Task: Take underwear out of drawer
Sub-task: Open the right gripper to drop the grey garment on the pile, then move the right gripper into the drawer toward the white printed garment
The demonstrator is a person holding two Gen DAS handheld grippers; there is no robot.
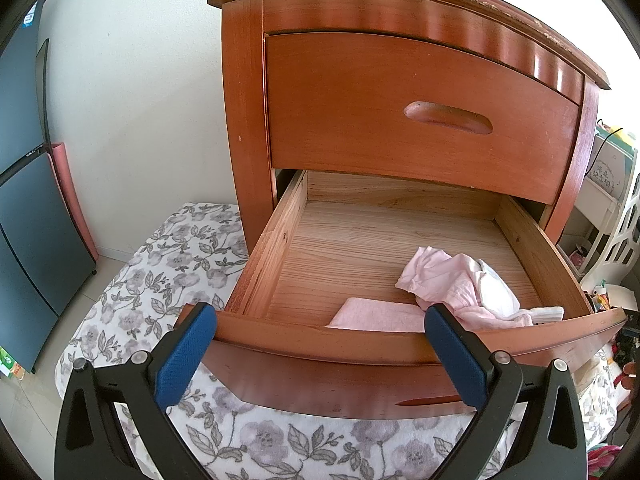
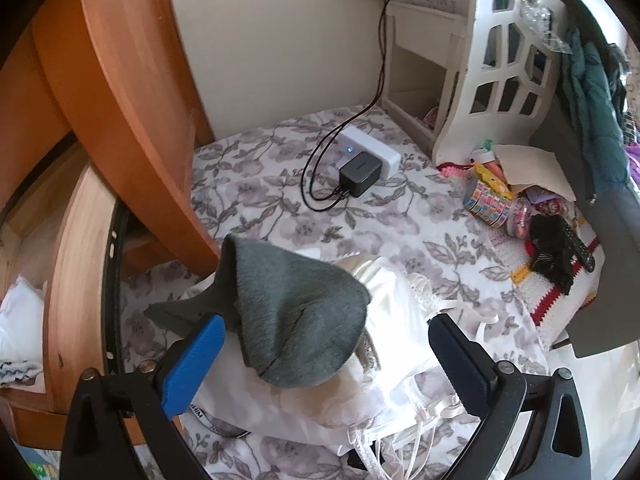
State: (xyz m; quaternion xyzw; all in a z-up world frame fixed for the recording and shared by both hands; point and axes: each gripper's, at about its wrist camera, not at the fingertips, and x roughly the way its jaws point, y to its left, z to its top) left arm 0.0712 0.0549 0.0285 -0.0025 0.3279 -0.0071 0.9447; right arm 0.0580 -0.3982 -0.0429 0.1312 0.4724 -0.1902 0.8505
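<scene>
Grey knit, softly ribbed and bunched into a rounded lump, the piece of underwear [image 2: 300, 312] lies on top of a heap of white underthings [image 2: 400, 320] with lace edging and thin straps, on the flowered sheet [image 2: 360, 208] just beside the wooden nightstand [image 2: 120, 92]. More is left in the open lower drawer [image 1: 360, 344]: a crumpled pale pink garment [image 1: 448, 280] with a white one tucked into it, near the front right corner, and a flat folded pink cloth [image 1: 380, 316] lying against the drawer's front board. The right gripper [image 2: 324, 340] hangs over the heap with its fingers spread as wide as they go; the grey piece sits between them, its edge close by the bright blue pad of the left finger [image 2: 192, 364], but nothing presses on it and it rests on the pile by itself. The left gripper [image 1: 320, 344] is poised in front of the drawer's curved front, fingers [image 1: 184, 356] likewise wide apart and holding nothing, the drawer front showing between them. A white power strip [image 2: 372, 152] with a black charger plugged in lies farther back on the sheet.
</scene>
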